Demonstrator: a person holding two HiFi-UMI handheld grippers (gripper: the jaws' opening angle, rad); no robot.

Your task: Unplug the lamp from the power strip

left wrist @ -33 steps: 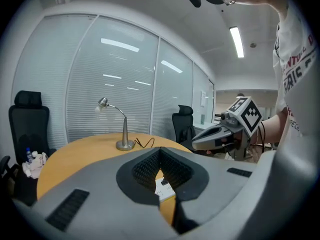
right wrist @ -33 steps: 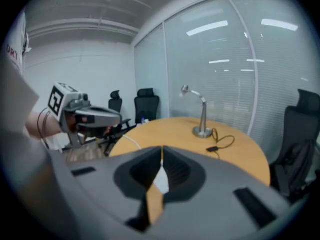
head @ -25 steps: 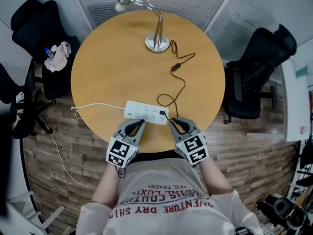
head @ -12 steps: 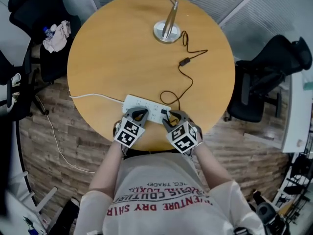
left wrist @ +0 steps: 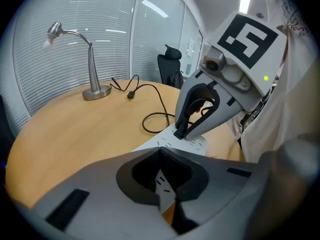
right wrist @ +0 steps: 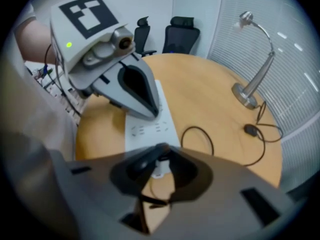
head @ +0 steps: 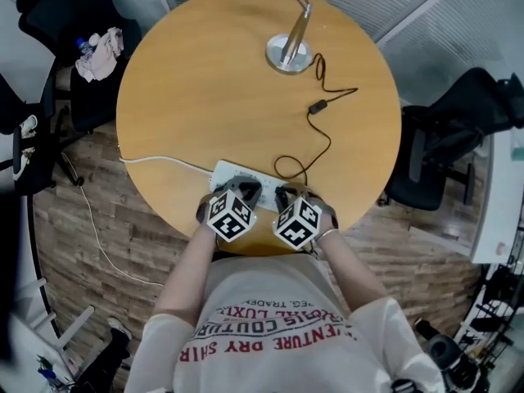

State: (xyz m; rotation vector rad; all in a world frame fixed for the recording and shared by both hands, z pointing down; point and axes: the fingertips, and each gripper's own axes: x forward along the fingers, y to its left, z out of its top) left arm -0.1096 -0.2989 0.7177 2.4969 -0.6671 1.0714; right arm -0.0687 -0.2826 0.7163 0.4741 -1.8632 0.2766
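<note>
We see the round wooden table from above, with the lamp standing near its upper edge, right of centre in the head view. The lamp's black cord runs down the frame past an inline switch and curls into a loop just above the white power strip. The strip lies near the table's lower edge, at the centre of that frame. The plug is still seated in the strip's right-hand end. The right gripper points steeply down over that end, and its jaws have just been closing with the plug between them. From the left gripper view we see its two grey fingers converge on the black plug, one on each side. The pads look to be against the plug's sides, and the cord passes up through the gap between the fingers. The left gripper is just beside it, toward the left of the head view. Its jaws are brought together at the tips with nothing between them. The right gripper view shows that closed tip resting on the top face of the strip, a few sockets away from the plug.
</note>
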